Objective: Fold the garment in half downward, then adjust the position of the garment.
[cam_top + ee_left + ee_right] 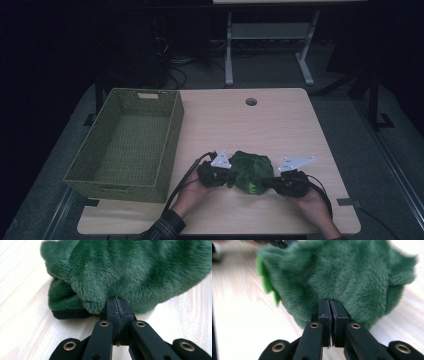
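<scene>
High view has you parked near the front edge of the counter (pixel 280 120), a bit right of the middle, with the green plush thing (pixel 251 171) sitting between both hands. Your left claw (pixel 225 174) is pinched on its left side and your right claw (pixel 274 182) on its right side, so I'd say you're at the "got it gripped from both ends" step, with the lift not started yet as far as I can tell: the plush looks like it's resting on the wood.

Left gripper view shows the jaws pressed flat together with a fold of fur caught at the tips. Right gripper view shows the same deal, jaws closed on a tuft at the bottom of the plush. That view is a bit blurry, so I can't say how deep the bite goes.

Material-wise it's soft, short-pile dark green fleece, lumpy and rounded, with a black knit cuff or hem (pixel 68 314) peeking out underneath and some brighter green felt-like bits (pixel 263 277) along one edge. It's floppy stuff, so expect it to sag and stretch between the claws instead of holding its shape.

The woven green basket (pixel 170 145) sits at the counter's left edge, open-topped, with a handle cutout in the far wall. If that's where it's going, my guess is you need to lift both hands together, keep them level, carry left over the near wall and only then let go.
</scene>
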`<state>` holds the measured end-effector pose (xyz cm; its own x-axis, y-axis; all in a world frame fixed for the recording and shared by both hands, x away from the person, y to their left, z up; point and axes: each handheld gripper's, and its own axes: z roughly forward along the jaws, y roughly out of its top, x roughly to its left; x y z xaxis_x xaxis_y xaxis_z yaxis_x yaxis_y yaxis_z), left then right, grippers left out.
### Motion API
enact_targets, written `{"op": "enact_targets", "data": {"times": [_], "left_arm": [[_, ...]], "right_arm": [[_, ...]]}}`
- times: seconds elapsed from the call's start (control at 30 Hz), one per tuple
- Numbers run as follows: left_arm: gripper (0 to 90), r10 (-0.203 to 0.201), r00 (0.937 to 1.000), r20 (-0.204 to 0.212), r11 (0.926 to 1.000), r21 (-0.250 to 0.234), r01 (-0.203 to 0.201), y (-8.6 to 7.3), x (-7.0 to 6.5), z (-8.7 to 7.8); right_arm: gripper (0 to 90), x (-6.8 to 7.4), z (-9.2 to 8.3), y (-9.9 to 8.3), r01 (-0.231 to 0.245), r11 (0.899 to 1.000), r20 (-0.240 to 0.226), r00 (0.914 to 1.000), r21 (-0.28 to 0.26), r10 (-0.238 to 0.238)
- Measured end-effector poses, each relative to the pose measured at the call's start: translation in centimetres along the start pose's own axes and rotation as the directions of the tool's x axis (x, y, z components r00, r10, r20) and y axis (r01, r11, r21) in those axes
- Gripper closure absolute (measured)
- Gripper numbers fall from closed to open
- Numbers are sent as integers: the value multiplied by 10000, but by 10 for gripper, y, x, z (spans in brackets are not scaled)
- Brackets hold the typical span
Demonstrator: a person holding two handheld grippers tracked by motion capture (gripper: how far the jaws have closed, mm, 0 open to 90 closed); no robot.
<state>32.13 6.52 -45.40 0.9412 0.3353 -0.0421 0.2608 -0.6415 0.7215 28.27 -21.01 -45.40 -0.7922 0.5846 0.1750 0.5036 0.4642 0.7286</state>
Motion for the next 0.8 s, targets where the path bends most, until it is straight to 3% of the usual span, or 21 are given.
{"op": "enact_targets", "data": {"times": [0.2, 0.33, 0.7, 0.8], "left_arm": [[896, 43, 10000, 28, 9997, -245, -42, 7, -5, -17], [896, -46, 9998, 218, 9986, -523, 57, 13, -11, -26], [895, -148, 9959, 891, 9981, -583, 201, 16, -29, -24], [895, -64, 9933, 1157, 9989, -464, 118, 16, -35, -16]], "right_arm": [[881, -5, -27, 10, -93, 9937, 172, 9998, -1113, 113], [898, -14, -32, 19, -99, 9912, 514, 9985, -1322, 168], [900, -51, -10, 46, -319, 9890, 1469, 9877, -1443, 533], [899, -64, 6, 51, -597, 9912, 1368, 9877, -1179, 758]]}}
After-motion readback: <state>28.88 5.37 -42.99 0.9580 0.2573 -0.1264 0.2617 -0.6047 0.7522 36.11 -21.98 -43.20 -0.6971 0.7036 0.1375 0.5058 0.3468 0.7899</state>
